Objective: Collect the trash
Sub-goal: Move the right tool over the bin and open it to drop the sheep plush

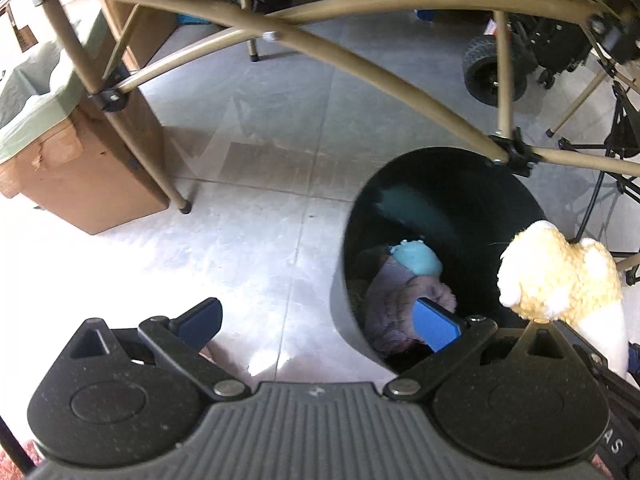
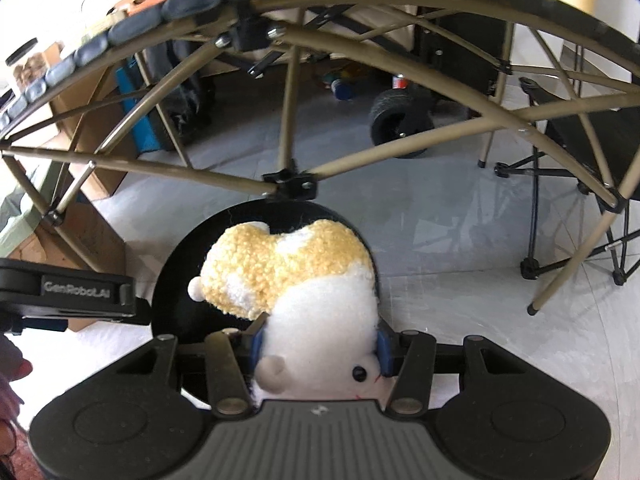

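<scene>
A fluffy yellow-and-white plush toy [image 2: 304, 304] is held clamped in the right gripper [image 2: 318, 350] above the round black bin [image 1: 348, 280], already part-filled; the left gripper [image 1: 316, 320] is spread wide, empty.

Around the tan folding table frame [image 2: 288, 184], a cardboard box [image 1: 80, 176] stood at its left leg, a black-wheeled cart [image 2: 400, 124] sat behind it, and a folding chair [image 2: 580, 200] stood to its right.
</scene>
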